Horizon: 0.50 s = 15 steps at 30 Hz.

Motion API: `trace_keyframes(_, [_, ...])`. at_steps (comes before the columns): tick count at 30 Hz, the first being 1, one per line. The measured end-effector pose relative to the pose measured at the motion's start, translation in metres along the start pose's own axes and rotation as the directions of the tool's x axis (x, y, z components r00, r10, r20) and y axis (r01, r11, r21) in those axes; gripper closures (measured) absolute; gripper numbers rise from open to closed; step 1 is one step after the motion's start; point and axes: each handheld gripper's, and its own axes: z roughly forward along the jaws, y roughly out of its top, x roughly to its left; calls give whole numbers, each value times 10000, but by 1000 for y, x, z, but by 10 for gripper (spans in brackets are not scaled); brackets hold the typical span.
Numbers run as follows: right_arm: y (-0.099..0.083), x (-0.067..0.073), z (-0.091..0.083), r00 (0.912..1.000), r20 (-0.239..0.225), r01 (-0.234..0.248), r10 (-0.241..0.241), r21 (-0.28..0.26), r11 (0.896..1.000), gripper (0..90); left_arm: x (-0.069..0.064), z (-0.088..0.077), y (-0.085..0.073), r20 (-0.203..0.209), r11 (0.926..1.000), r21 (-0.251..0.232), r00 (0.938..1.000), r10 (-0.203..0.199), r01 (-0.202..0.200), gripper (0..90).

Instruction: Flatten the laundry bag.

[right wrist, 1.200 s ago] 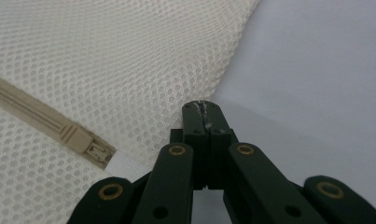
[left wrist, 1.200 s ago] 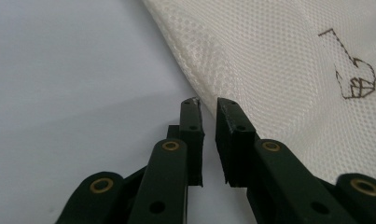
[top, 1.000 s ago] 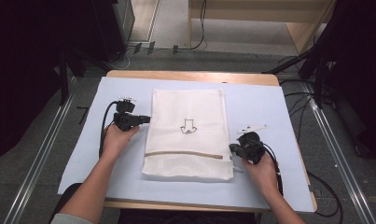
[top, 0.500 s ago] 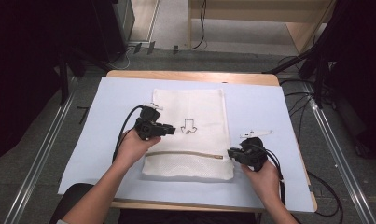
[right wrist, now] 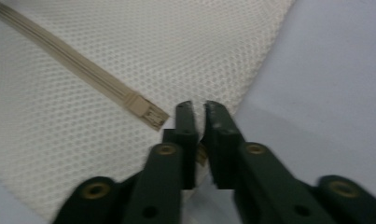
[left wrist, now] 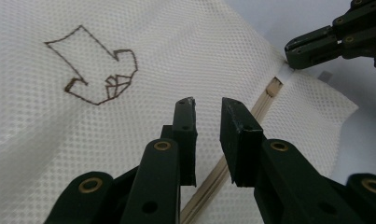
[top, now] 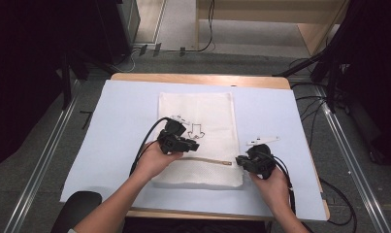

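1 mesh bag (top: 198,141), zipper (left wrist: 251,121) under left jaws, edge in right jaws

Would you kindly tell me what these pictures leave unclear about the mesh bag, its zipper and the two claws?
- Zipper slider: not made out; left gripper view, jaws cover the near stretch.
- Right claw: whether it pinches the bag edge; right gripper view, blurred.
- Bag contents: high view, mesh opaque.
- Small white piece: high view, too small.
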Motion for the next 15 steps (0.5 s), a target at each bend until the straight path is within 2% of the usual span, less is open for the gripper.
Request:
trace_keyframes(2, [0,3,-1,9998,-177,-87,87,6,10000,900,-4,5,2,175,9999,94,9998,42,-44,770])
trace_keyframes(3, [0,5,1,9998,-207,-60,65,244,9997,900,-7,8,3,182,9998,145,9998,113,-115,770])
trace_keyframes(8, [-1,6,9,9999,-116,26,-19,679,9977,900,-20,24,7,430,9984,403,9984,371,-389,770])
trace_keyframes(11, [-1,3,12,9995,-302,-53,75,721,9974,900,-27,34,9,541,9966,586,9970,547,-579,768])
trace_keyframes(15, [-2,4,12,9996,-251,172,-156,659,9977,900,-36,47,12,686,9939,783,9950,724,-778,767])
